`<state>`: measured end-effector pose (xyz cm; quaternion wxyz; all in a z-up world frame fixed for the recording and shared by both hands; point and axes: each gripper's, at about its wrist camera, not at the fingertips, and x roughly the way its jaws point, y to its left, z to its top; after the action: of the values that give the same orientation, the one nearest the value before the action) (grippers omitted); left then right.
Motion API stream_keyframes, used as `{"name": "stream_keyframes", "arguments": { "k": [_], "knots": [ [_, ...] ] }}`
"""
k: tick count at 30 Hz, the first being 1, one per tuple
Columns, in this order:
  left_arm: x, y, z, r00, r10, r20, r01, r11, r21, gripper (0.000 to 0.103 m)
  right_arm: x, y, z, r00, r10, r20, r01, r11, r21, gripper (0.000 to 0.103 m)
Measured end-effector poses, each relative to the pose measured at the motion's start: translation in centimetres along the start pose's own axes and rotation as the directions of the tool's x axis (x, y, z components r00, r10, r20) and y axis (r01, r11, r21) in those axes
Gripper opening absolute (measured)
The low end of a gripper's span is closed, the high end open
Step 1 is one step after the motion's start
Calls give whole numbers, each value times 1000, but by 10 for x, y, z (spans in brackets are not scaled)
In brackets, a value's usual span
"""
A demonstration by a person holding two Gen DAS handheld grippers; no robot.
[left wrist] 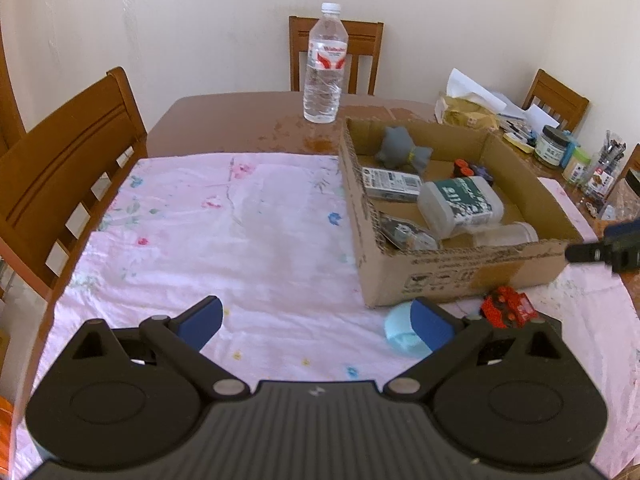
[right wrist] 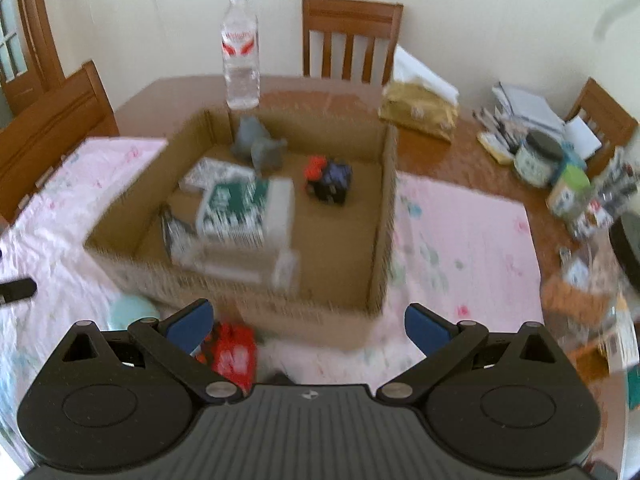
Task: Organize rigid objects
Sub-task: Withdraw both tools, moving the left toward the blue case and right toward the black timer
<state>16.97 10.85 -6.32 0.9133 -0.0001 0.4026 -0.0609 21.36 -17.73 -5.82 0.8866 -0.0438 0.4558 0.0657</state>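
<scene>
A cardboard box point(left wrist: 472, 272) sits on the pink cloth and holds several items: a grey toy point(left wrist: 402, 148), a green-labelled plastic container point(left wrist: 460, 204) and a dark cube toy point(right wrist: 330, 180). A red toy car point(left wrist: 508, 306) and a pale blue round object point(left wrist: 400, 334) lie on the cloth in front of the box. My left gripper point(left wrist: 316, 322) is open and empty, with the blue object just beyond its right finger. My right gripper point(right wrist: 308, 326) is open and empty in front of the box point(right wrist: 312, 320), with the red car point(right wrist: 234, 354) by its left finger. The right wrist view is blurred.
A water bottle point(left wrist: 325, 66) stands upright on the wooden table behind the box. Jars, pens and papers point(right wrist: 560, 160) crowd the table's right side. Wooden chairs point(left wrist: 68, 168) stand around the table. The pink cloth point(left wrist: 224, 232) covers the near half.
</scene>
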Motion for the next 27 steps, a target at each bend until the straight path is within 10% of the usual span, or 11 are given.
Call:
{"name": "stream_keyframes", "arguments": {
  "k": [13,27],
  "knots": [
    [-7,-29,-12,999,23,-36,-23,1000,8,100,31,1,-74,984,47,-174,-72,988,-138,103],
    [-6,-47,-26,994,62,-86,-64,998,-21,100,56,-9,-73,986,85,-142,-107,982,-156,103]
  ]
}}
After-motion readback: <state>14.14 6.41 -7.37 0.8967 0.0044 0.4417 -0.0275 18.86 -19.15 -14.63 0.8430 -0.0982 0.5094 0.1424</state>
